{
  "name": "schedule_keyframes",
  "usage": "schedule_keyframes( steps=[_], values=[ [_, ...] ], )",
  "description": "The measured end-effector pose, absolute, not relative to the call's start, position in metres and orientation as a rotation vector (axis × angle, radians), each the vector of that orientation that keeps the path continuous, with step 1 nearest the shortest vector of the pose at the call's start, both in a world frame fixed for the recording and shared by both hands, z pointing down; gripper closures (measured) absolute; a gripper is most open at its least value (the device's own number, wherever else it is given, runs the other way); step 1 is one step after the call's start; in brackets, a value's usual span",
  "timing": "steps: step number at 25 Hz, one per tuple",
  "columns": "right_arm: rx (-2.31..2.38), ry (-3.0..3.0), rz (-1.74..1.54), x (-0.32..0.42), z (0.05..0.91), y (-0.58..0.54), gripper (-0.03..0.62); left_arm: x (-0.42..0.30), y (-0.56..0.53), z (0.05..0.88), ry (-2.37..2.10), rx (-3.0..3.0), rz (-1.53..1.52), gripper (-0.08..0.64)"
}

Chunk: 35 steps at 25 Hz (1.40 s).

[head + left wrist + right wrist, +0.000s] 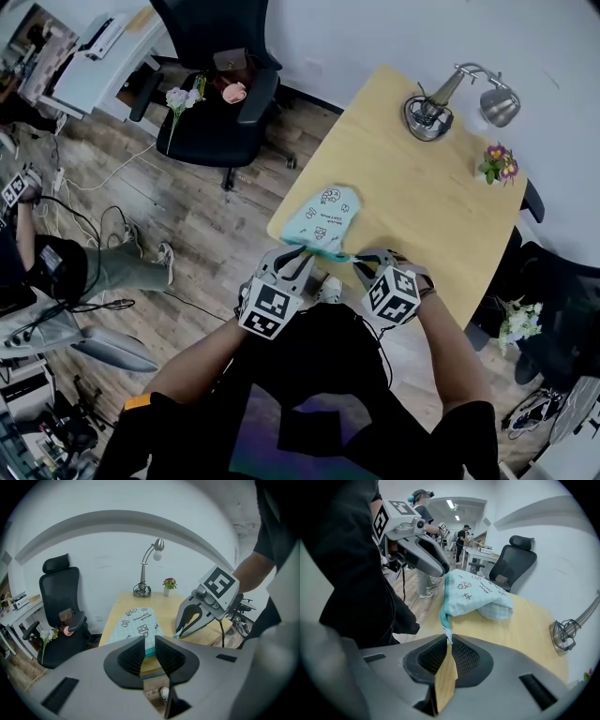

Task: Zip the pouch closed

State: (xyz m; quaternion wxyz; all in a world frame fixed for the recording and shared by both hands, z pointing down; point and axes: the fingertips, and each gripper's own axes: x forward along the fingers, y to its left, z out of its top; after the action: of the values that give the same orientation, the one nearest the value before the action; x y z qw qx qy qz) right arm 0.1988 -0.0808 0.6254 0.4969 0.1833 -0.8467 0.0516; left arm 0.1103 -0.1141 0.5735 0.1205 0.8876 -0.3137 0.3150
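1. The mint-green printed pouch [325, 217] lies at the near corner of the wooden tabletop [427, 202]. Its teal zipper [443, 613] edge is turned toward the person, so both tools can reach it from the table's edge.
2. The left tongs [294, 247] are closed to a narrow slit on the pouch's left end, at the zipper edge. I judge this an anchor that keeps the fabric taut so the pouch will not slide along with the pull.
3. The right tongs [449, 641] point steeply down and are pressed together on the small zipper pull [448, 633] at the zipper's other end.
4. The zipper runs stretched between the two tongs. Whether its teeth are already meshed cannot be told.
5. The desk lamp [441, 103] and flower pot [497, 164] stand well apart at the far side, clear of the work.
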Motion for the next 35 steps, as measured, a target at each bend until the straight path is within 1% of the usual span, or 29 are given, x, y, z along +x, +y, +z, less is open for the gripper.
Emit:
schedule_keyframes(
  steps=[9,21,35],
  values=[
    [0.412,-2.237,0.469,0.186,0.568,-0.070,0.560,0.125,-0.118,0.524,-0.935,2.668,0.747,0.497],
    [0.325,-2.469,0.657,0.163,0.489,-0.074,0.566,0.117,-0.115,0.452,-1.015,2.740,0.530,0.509],
    [0.118,-2.587,1.014,0.135,0.456,-0.073,0.571,0.111,-0.082,0.445,-0.912,2.831,0.583,0.512]
  ],
)
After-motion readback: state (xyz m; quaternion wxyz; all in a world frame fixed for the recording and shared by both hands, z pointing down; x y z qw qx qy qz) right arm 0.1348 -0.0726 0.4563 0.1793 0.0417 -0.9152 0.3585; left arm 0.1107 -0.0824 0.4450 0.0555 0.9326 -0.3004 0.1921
